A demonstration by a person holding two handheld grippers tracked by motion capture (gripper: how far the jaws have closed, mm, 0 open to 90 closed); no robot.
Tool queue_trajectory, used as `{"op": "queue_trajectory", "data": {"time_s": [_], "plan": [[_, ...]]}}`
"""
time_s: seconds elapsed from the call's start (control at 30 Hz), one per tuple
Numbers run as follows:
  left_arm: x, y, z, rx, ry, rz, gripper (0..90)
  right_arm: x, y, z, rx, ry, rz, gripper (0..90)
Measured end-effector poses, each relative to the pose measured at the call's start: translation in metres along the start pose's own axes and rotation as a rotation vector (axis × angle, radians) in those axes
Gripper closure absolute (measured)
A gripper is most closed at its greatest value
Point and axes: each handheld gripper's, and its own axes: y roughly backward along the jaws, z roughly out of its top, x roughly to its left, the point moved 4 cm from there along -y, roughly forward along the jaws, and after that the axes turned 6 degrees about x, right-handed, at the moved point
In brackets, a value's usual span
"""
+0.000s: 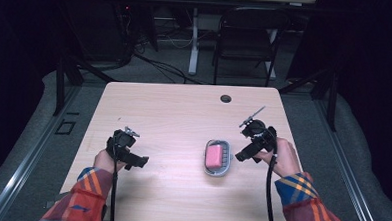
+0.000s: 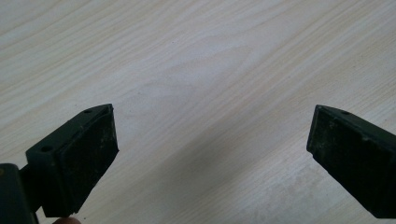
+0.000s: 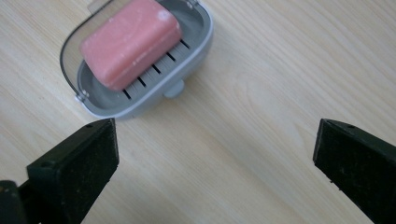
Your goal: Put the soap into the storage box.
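I sit at a pale wood-grain tabletop [image 1: 173, 119] with a round cable hole [image 1: 226, 98] near its far edge. Beyond it stands a black folding chair [image 1: 247, 37] beside a white desk leg [image 1: 194, 40], cables [image 1: 161, 64] trailing over grey carpet [image 1: 135, 73]. The surroundings are dark; black stand legs [image 1: 68, 75] flank both sides.

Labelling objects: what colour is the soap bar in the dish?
Pink. The soap bar lies in a grey slotted dish; clearest in the right gripper view.

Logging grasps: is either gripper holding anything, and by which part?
Nothing is held. The left gripper and right gripper both have jaws wide apart; the soap lies in its dish.
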Motion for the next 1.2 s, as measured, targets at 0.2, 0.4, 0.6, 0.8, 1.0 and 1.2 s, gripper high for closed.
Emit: {"op": "queue_trajectory", "data": {"time_s": [0.2, 0.4, 0.6, 0.8, 1.0, 1.2], "plan": [[-0.001, 0.0, 0.001, 0.001, -0.004, 0.005, 1.8, -0.011, 0.0, -0.026, -0.014, -0.031, -0.015, 0.0], [0.0, -0.001, 0.001, 0.002, -0.002, 0.007, 1.8, -0.022, -0.007, -0.05, -0.011, -0.066, -0.02, 0.0], [0.001, -0.001, 0.0, 0.014, -0.009, 0.003, 1.8, -0.028, -0.013, -0.07, 0.006, -0.074, -0.028, 0.0], [-0.001, -0.003, 0.0, 0.026, -0.019, -0.007, 1.8, -0.032, -0.02, -0.086, 0.015, -0.094, -0.018, 0.0], [-0.004, -0.003, -0.001, 0.034, -0.044, -0.011, 1.8, -0.038, -0.031, -0.105, 0.034, -0.111, -0.017, 0.0], [-0.005, -0.003, -0.001, 0.031, -0.048, -0.012, 1.8, -0.041, -0.04, -0.125, -0.019, -0.157, -0.006, 0.0]]}}
